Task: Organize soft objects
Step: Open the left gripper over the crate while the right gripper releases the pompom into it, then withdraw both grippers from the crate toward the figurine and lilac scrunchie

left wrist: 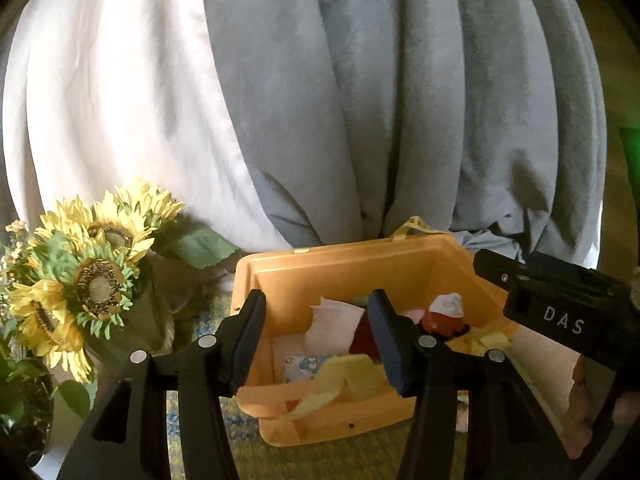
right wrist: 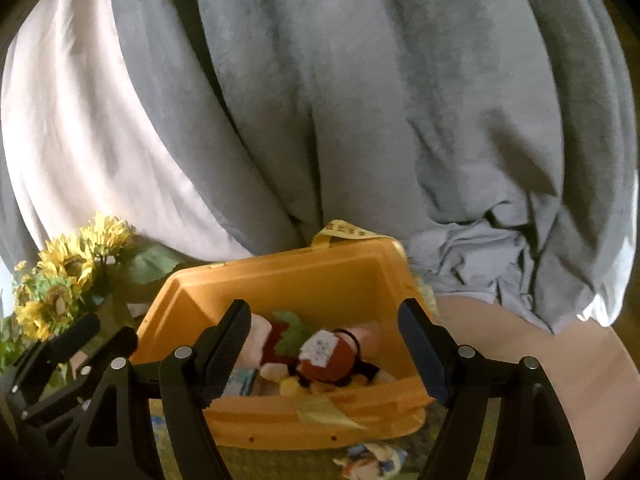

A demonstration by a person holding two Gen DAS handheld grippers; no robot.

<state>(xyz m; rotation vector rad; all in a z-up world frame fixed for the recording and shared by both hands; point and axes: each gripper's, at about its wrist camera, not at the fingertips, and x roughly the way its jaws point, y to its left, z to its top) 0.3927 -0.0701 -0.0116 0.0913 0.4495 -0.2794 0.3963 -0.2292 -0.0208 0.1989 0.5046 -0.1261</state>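
A lived-in home room, shown by long grey and white fabric curtains (left wrist: 360, 100) hanging to the floor, a bunch of artificial yellow sunflowers (left wrist: 80, 276), and an orange plastic bin (right wrist: 304, 280) of soft toys on a patterned rug (left wrist: 320, 460).

Grey curtains (left wrist: 400, 100) hang in heavy folds beside a sunlit white curtain (left wrist: 100, 100). Sunflowers (left wrist: 92, 276) stand at the left on a yellow-green patterned rug (left wrist: 340, 460).
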